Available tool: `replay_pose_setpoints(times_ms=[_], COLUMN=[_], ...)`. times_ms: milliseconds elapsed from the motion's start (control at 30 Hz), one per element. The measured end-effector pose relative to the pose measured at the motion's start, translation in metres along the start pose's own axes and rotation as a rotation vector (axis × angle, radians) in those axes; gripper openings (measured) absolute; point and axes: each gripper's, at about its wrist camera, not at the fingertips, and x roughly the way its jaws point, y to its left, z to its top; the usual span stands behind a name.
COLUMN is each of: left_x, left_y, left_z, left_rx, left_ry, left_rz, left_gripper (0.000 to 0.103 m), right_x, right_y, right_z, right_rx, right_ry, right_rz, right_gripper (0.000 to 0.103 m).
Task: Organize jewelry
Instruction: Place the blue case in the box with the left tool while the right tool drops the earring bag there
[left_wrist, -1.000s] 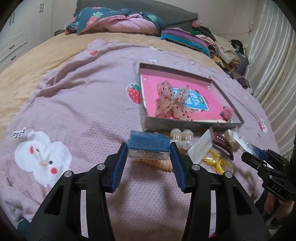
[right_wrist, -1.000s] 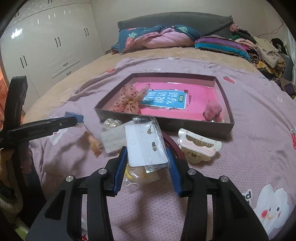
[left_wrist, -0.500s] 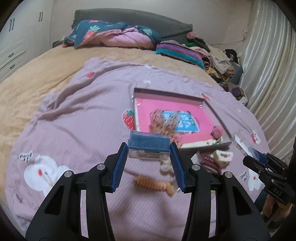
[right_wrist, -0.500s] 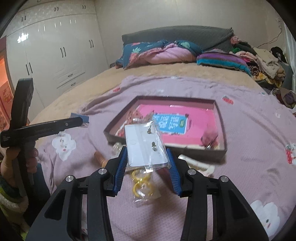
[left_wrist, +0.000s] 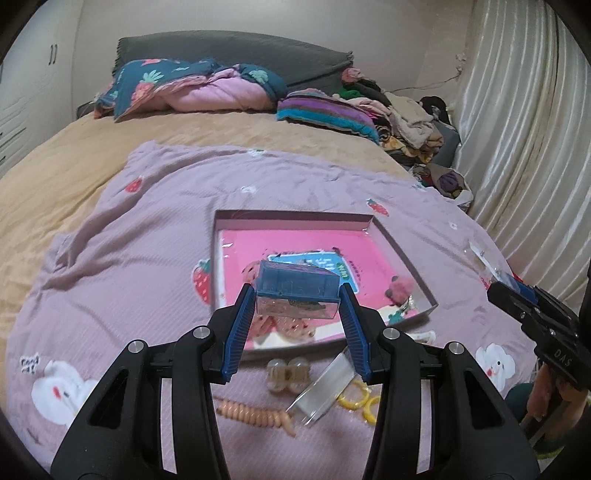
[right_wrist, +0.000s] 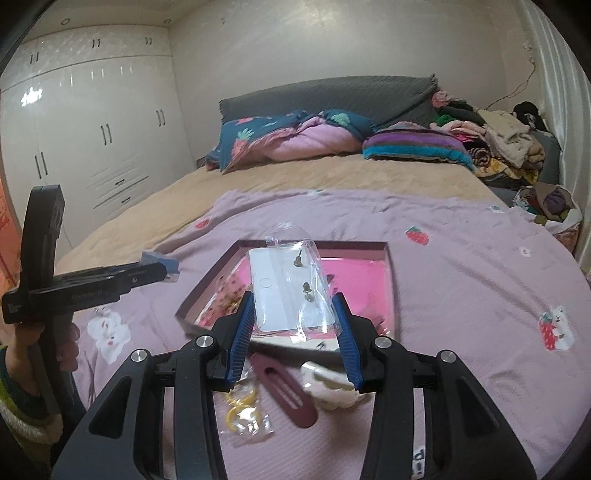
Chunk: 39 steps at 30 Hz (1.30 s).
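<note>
Blue ribbed pads of the left gripper (left_wrist: 297, 301) clamp a small rectangular plastic box (left_wrist: 297, 291), blue lid over clear base, above the shallow pink-lined tray (left_wrist: 291, 216) on the lilac bed cover (left_wrist: 129, 258). Clenched likewise, the right gripper (right_wrist: 293, 314) pinches a glossy earring packet (right_wrist: 291, 280). Only the left view shows a coiled hair tie (left_wrist: 255, 413) at 6 o'clock of the tray; only the right shows a maroon clip (right_wrist: 286, 389).

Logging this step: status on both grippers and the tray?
Left gripper shut on blue box. Right gripper shut on earring bag. Both above pink tray. Nothing in the way.
</note>
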Motion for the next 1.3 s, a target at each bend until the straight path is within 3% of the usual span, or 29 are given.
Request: replay_pose_setpoints(times_ms=[633,1300], left_x=[0.068,0.126], left_y=[-0.019,-0.029], left_z=[0.012,-0.013], left_rx=[0.012,0.066], left_ry=[0.074,0.175], left_rz=[-0.050,-0.118], left_gripper=[0.038,0.038], right_x=[0.026,0.109], right_y=[-0.047,-0.068], right_z=[0.009,0.013], right_rx=[0.044,0.051], right_ry=[0.021,0.156], right_rz=[-0.098,-0.138], right_gripper=[0.041,0.041])
